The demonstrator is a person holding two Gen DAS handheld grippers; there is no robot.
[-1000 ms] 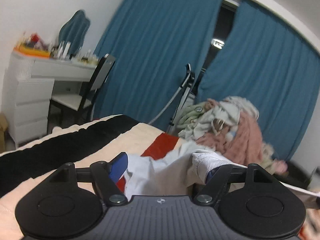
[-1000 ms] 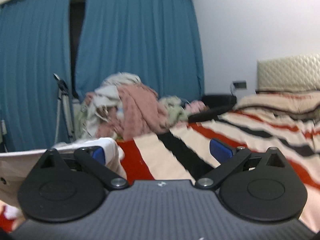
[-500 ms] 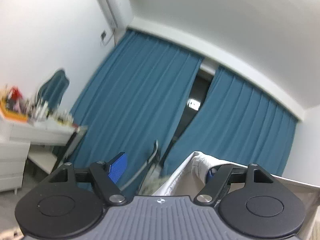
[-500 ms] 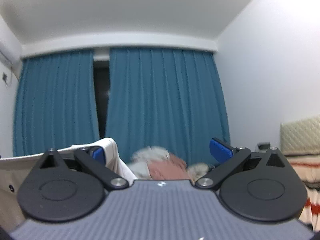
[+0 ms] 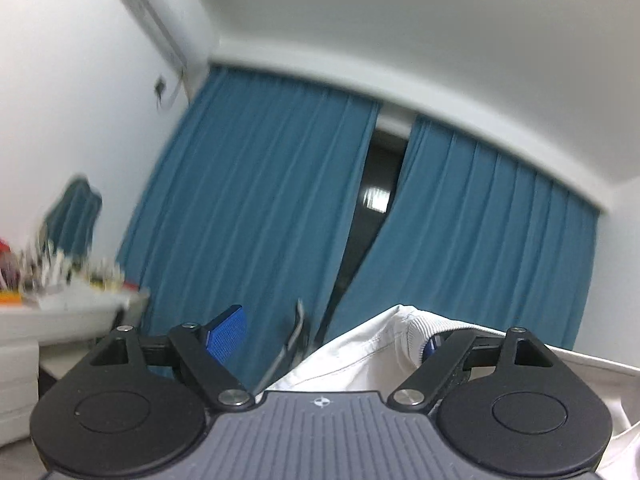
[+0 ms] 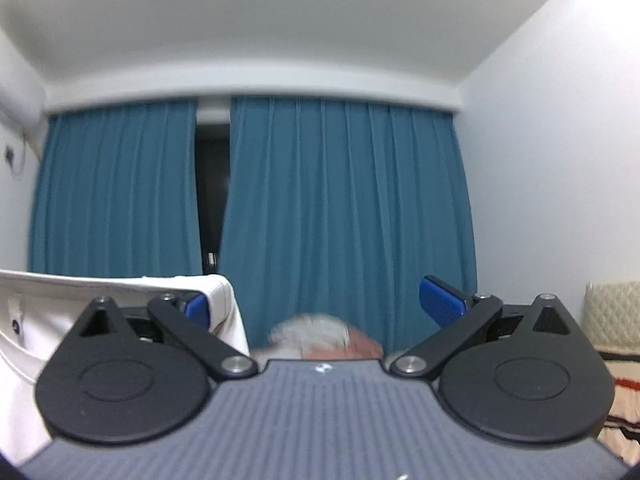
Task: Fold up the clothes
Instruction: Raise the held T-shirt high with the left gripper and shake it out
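Note:
A white garment with a ribbed collar hangs over the right finger of my left gripper, whose jaws stand wide apart. In the right wrist view the same white garment drapes over the left finger of my right gripper, also spread wide. The cloth is stretched taut between the two grippers, lifted high. Both cameras point up at the curtains and ceiling. The bed below is mostly hidden.
Blue curtains fill the far wall, with an air conditioner high on the left. A white dresser with clutter stands at left. A clothes pile peeks over my right gripper. The headboard and striped bedding lie at right.
Both grippers rose and tilted upward with the white garment hooked on them. The bed and clothes pile dropped out of the left view and nearly out of the right.

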